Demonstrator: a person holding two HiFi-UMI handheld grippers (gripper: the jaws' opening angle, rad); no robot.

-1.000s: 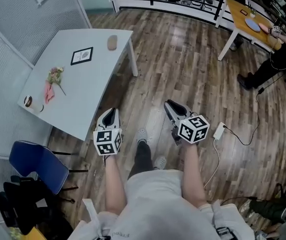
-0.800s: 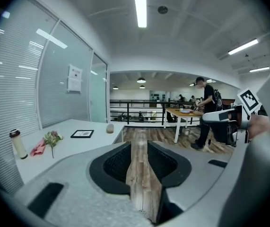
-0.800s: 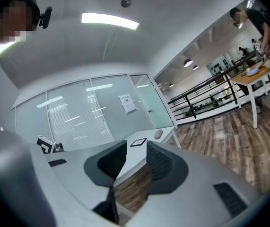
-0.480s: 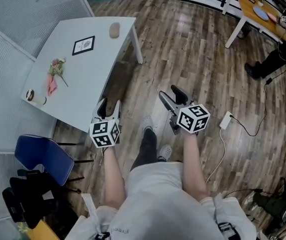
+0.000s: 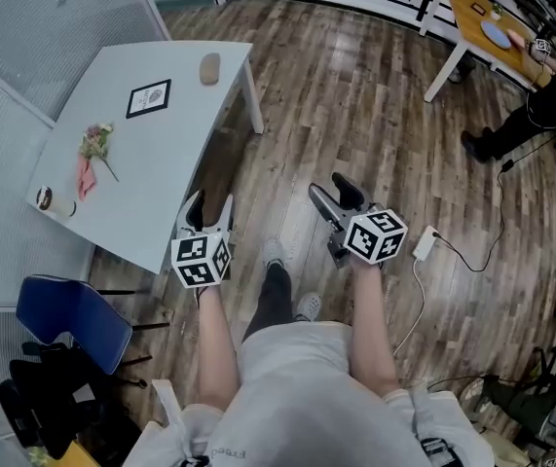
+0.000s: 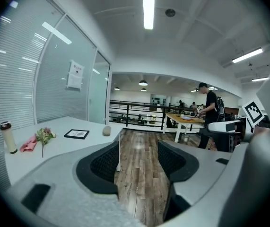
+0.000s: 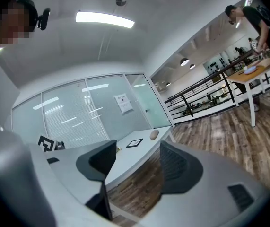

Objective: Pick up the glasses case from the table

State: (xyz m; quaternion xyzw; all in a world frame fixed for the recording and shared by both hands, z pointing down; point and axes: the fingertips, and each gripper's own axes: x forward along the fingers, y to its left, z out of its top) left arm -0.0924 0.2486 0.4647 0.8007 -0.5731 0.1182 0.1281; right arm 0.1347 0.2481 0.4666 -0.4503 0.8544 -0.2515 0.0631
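The glasses case is a small tan oval lying near the far corner of the pale table; it also shows as the case and the case in the gripper views. Both grippers hang over the wooden floor, well short of the case. My left gripper is by the table's near corner; my right gripper is further right. The jaws of the left gripper and right gripper are opening, with nothing between them.
On the table lie a framed picture, a flower, a pink cloth and a cup. A blue chair stands at the near left. A power strip and cable lie on the floor to the right. A person stands by a wooden table.
Both grippers' jaws have gone from nearly shut to spread apart. Both hands have drifted a little over the floor.
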